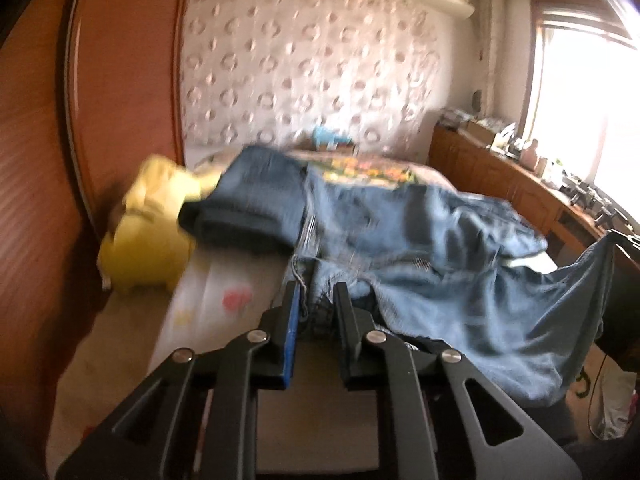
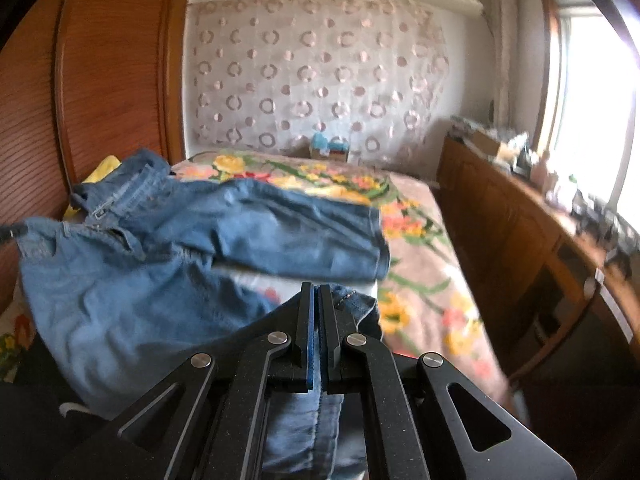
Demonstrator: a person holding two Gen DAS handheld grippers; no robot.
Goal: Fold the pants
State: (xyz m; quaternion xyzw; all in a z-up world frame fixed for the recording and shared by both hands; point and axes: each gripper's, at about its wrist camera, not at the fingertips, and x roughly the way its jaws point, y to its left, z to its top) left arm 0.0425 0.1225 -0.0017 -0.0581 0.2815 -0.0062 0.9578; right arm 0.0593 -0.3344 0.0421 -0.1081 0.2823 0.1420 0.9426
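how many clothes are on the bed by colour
blue jeans: 2, a light pair held by both tools and a folded dark pair
yellow garment: 1
total: 3

Both views are lit by strong daylight from the window (image 1: 580,92) on the right side, which is burned out to pure white, and glare is spread over the frame around it. The wooden wardrobe (image 2: 100,80) on the left is left darker and warm in colour. Motion blur is seen in the left wrist view, where the jeans (image 1: 400,248) and the yellow cloth (image 1: 148,232) are smeared. The right wrist view is a little sharper. Straight lines are bent at the edges, and the corners are cut off in black.
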